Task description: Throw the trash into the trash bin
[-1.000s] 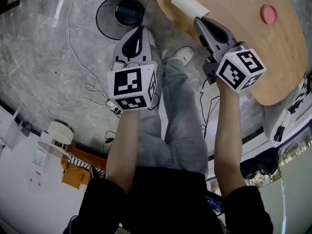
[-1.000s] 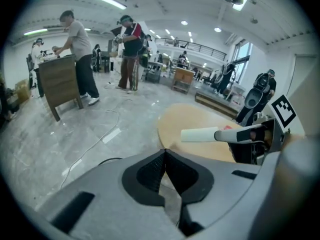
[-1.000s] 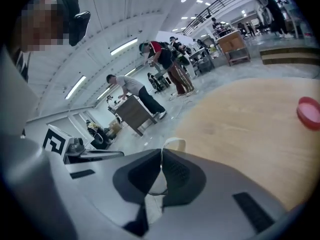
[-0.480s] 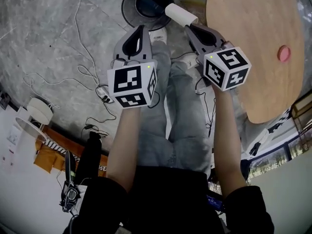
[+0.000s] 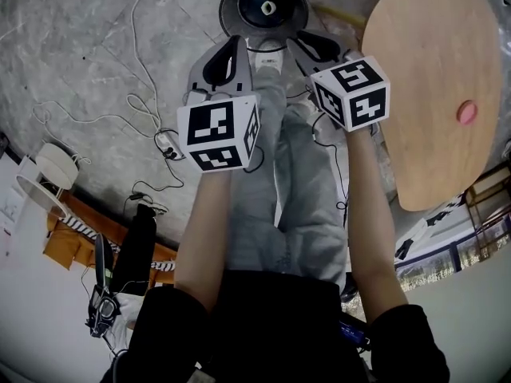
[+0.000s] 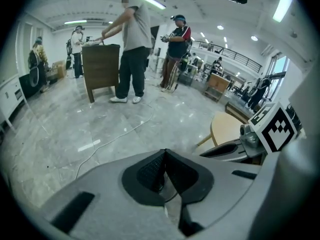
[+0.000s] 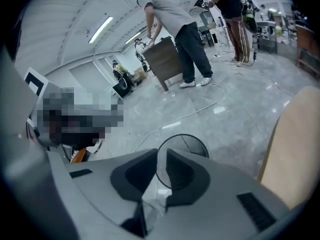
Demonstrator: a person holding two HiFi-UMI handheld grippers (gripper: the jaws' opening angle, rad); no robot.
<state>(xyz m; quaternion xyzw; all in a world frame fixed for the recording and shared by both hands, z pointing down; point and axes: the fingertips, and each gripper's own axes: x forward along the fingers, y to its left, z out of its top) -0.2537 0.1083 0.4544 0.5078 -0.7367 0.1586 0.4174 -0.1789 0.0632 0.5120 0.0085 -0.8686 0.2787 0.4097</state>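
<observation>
The round black wire trash bin stands on the grey floor just past both grippers. A white paper roll sits end-up inside it. My right gripper hangs at the bin's near rim; its jaws are opening and nothing is between them. In the right gripper view the bin shows through the gap of the right gripper. My left gripper is shut and empty beside it; in the left gripper view the left gripper has its tips touching.
A round wooden table with a red disc on it lies to the right. White cables and a power strip trail over the floor at left. People stand at a dark cabinet farther off.
Both grippers swung from the table to the bin. The white roll, held in the right gripper before, has left its jaws and now lies in the bin.
</observation>
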